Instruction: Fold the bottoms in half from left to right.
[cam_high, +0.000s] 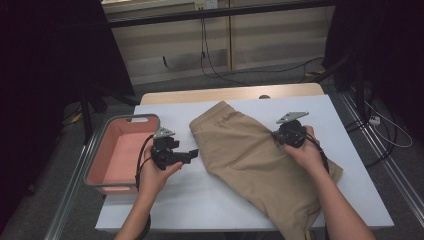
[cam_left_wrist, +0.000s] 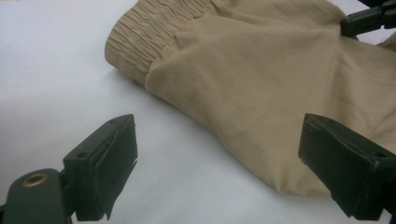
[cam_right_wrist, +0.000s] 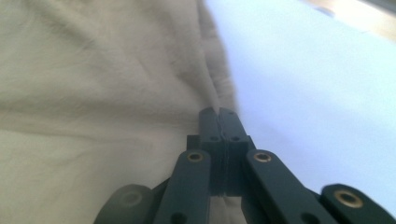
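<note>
A pair of tan shorts (cam_high: 250, 160) lies spread on the white table (cam_high: 200, 200), with the elastic waistband (cam_left_wrist: 140, 42) at the far left end. My right gripper (cam_high: 276, 136) is at the shorts' far right edge, jaws pressed together on a pinched fold of the fabric (cam_right_wrist: 212, 88); its tip (cam_right_wrist: 218, 114) bites the cloth right at the hem. My left gripper (cam_high: 192, 154) hovers just left of the shorts with its jaws wide apart (cam_left_wrist: 217, 154) and nothing between them. The right gripper (cam_left_wrist: 369, 18) also shows far off in the left gripper view.
A pink basket with a grey rim (cam_high: 129, 119) stands at the table's left edge, beside my left hand. Bare white tabletop lies in front of the shorts. Cables (cam_high: 220, 70) trail over the floor behind the table.
</note>
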